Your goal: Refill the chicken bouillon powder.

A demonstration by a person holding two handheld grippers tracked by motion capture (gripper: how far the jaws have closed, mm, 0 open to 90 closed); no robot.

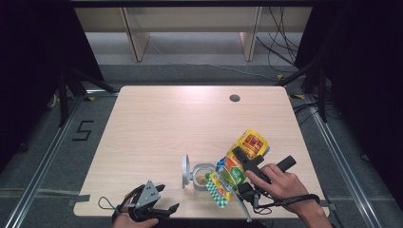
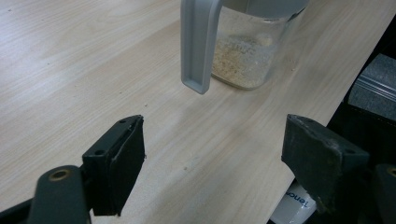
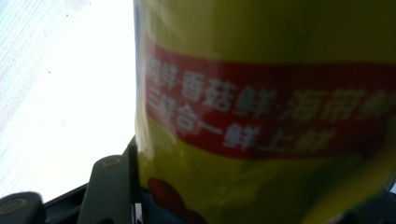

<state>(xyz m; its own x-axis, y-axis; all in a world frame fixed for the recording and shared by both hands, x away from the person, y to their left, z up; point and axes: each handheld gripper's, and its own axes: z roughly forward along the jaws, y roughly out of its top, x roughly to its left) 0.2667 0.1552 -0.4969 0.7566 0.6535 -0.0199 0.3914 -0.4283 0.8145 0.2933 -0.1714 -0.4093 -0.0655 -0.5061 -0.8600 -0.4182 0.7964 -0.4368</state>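
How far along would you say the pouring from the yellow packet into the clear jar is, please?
Partly done: a shallow layer of pale granules already covers the bottom of the clear jar, lid flipped open. In hand: the right gripper clamps the yellow packet, tilted with its mouth at the jar's opening. The left gripper waits open beside it. Left: most of the jar is unfilled.

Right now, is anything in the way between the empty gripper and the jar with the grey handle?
Nothing visible. The left gripper is open, and only bare table lies between its jaws and the jar. The yellow bag is on the jar's far side.
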